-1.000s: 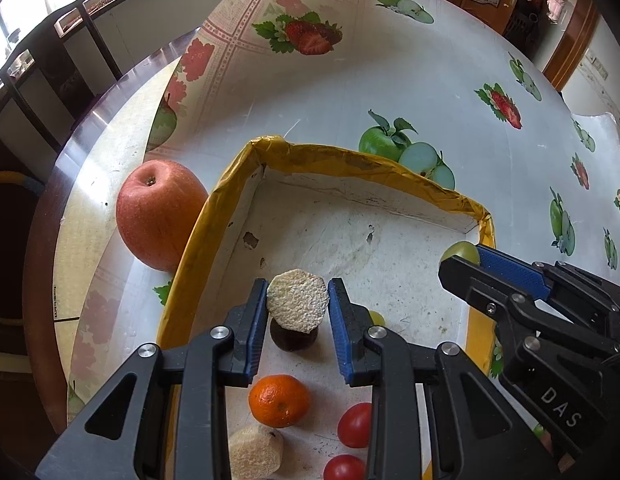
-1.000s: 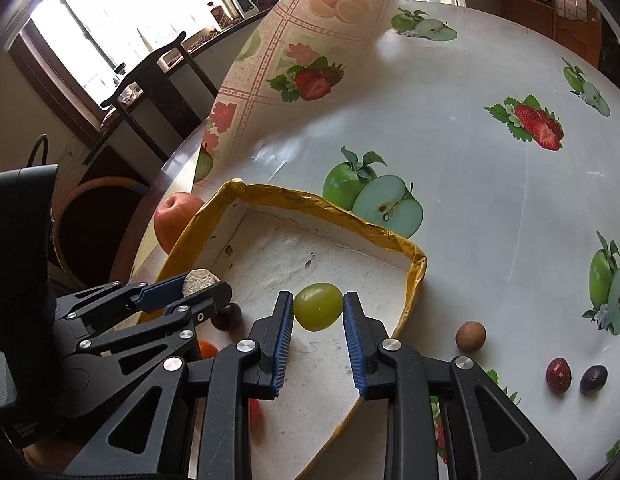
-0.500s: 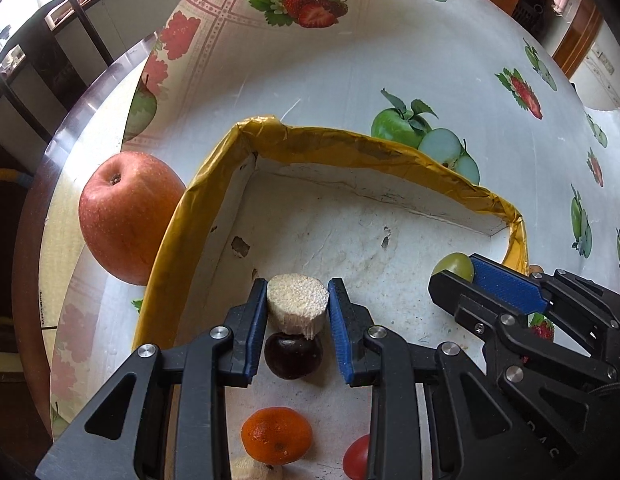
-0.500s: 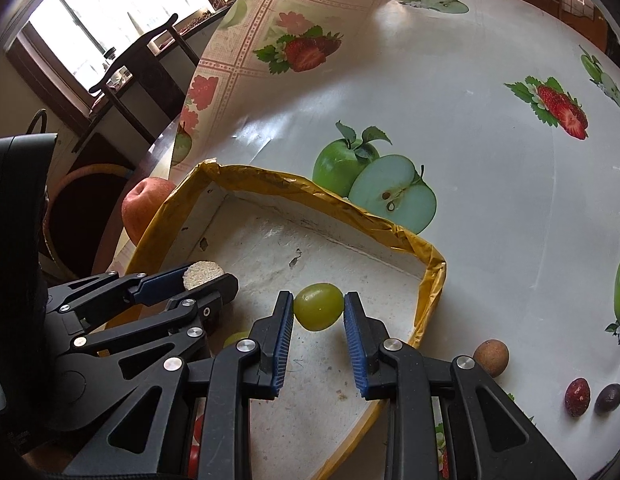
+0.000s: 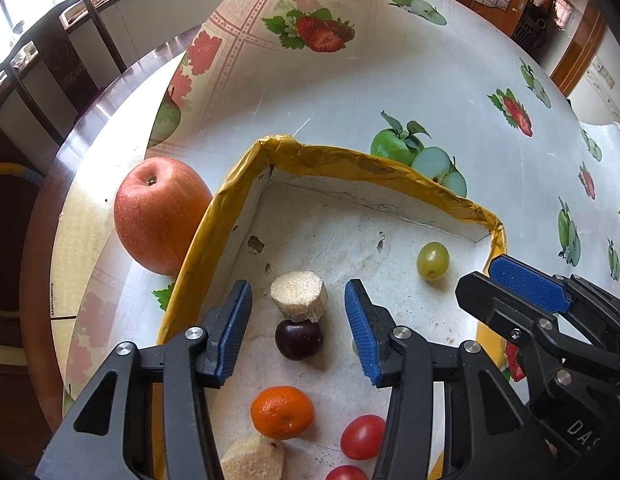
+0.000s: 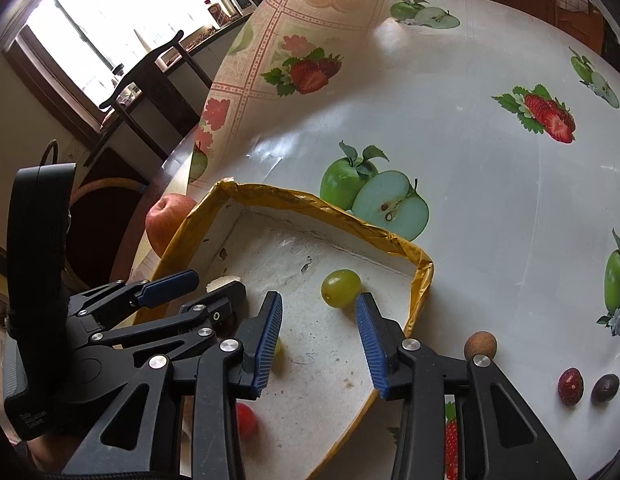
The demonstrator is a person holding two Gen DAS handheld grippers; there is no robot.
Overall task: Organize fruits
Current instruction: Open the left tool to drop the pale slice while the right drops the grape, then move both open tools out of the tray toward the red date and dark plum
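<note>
a round table under a white fruit-print oilcloth [image 6: 469, 128] fills both views, with dark chairs and bright windows at the upper left of each frame. a shallow tray with a yellow taped rim [image 5: 389, 168] sits mid-frame. i report my left gripper [image 5: 298, 320] spread wide over the tray floor, holding nothing; between its fingers lies a pale cut chunk [image 5: 298, 294] leaning on a dark cherry [image 5: 299, 338]. my right gripper [image 6: 317, 320] is likewise spread and empty, with a green grape [image 6: 341, 283] on the tray floor just beyond its tips, near the tray's right corner.

inside the tray, at the lower part of the left wrist view: a small orange [image 5: 282, 412], two cherry tomatoes [image 5: 363, 437], and a second pale chunk [image 5: 252, 458] at the bottom edge.

outside the tray: a large red apple [image 5: 162, 216] touching the left wall, and, at the lower right of the right wrist view, a brown round fruit [image 6: 480, 345], a red date-like fruit [image 6: 570, 386] and a dark one [image 6: 605, 388] on the cloth.

my judgement: the task is well along but incomplete; four loose fruits are left to collect.
</note>
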